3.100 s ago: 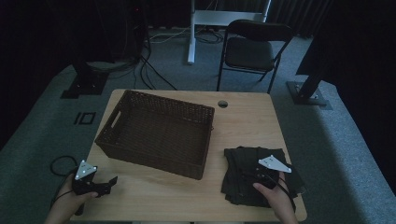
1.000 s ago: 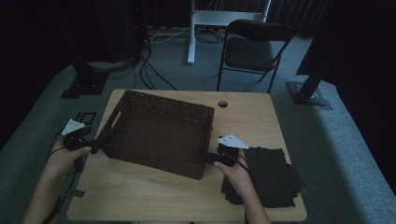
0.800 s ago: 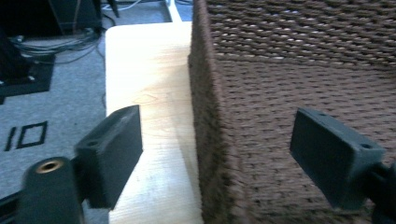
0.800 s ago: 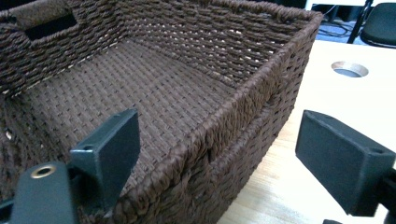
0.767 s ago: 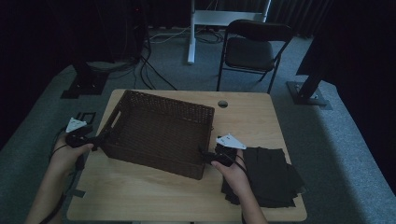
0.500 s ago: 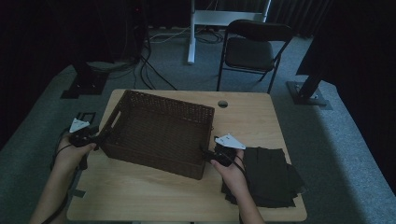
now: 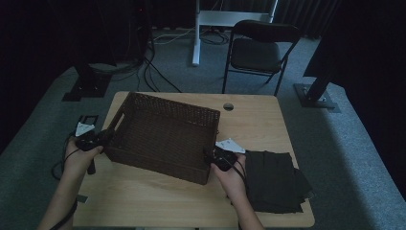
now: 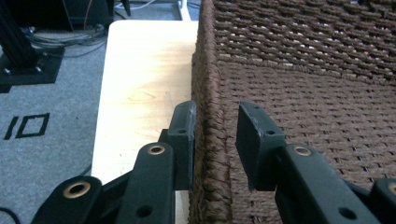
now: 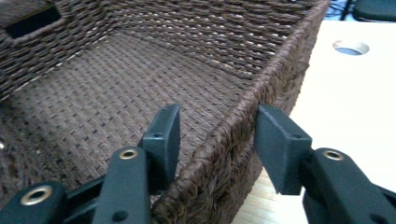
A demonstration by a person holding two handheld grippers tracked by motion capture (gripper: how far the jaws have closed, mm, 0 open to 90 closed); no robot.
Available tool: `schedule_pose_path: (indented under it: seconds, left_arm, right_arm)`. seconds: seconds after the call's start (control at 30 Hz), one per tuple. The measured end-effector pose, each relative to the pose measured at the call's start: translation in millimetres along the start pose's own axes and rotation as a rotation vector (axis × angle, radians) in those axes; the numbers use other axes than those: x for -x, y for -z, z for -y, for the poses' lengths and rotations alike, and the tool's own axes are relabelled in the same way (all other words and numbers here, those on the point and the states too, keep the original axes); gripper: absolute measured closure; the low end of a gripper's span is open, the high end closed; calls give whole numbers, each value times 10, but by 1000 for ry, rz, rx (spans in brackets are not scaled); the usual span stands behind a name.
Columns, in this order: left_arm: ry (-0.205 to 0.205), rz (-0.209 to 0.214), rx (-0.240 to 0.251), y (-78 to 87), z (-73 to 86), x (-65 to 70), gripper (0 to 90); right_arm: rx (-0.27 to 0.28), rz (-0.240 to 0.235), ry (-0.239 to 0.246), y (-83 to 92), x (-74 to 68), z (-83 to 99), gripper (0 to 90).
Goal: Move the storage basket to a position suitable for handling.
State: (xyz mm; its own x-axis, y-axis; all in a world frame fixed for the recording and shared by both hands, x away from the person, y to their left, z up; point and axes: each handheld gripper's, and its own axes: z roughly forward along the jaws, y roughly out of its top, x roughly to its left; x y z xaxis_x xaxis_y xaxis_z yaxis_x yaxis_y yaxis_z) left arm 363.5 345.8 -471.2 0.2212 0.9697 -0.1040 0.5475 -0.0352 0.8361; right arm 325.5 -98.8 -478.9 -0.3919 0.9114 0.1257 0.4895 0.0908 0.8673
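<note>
High view: a dark brown woven basket (image 7: 165,136) sits left of centre in the frame on a light wooden table (image 7: 268,124), with a folded black cloth (image 7: 275,179) at lower right. The left gripper (image 7: 98,140) meets the basket's left end wall at middle left; the right gripper (image 7: 210,157) meets its right end wall just below centre. Both have just been closing, each with a wall between its jaws.

Left gripper view: the jaws straddle the wicker rim (image 8: 210,135), which runs up the middle of the frame. The left jaw lies against the outer face; the right jaw stands a little off the inner face, so the grip looks not yet tight.

Right gripper view: the rim (image 9: 238,130) crosses diagonally between the jaws, with gaps on both sides; the jaws are narrowed but not pinching.

To do this step well, I judge both should finish closing squarely on the walls, seated deep over the rim, before any lift, and then move together so the basket stays level.
</note>
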Motion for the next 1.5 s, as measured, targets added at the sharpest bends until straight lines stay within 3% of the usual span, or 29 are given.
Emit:
schedule_pose_path:
  seconds: [0.13,0.37,0.53,1.1,1.27,1.37,1.4,1.5]
  left_arm:
    - [9,-10,-1,10,14,33,743]
    - [14,-23,1,59,54,88,753]
    - [23,-56,12,108,106,162,759]
    - [94,-106,30,294,276,399,767]
    - [106,-96,36,356,333,468,770]
    - [95,-108,31,379,348,520,771]
    - [74,-120,22,391,350,531,786]
    - [78,-116,26,400,361,545,800]
  right_arm:
    - [1,34,-4,-8,-24,-10,572]
    - [0,67,-13,-31,-8,-27,614]
    - [-10,88,16,-47,11,-54,644]
    - [-26,22,68,-62,218,-102,658]
    - [-26,4,72,-21,283,-85,658]
    - [-30,-2,82,0,313,-81,660]
    - [-32,-3,86,4,323,-83,662]
    - [-37,-2,89,27,335,-76,664]
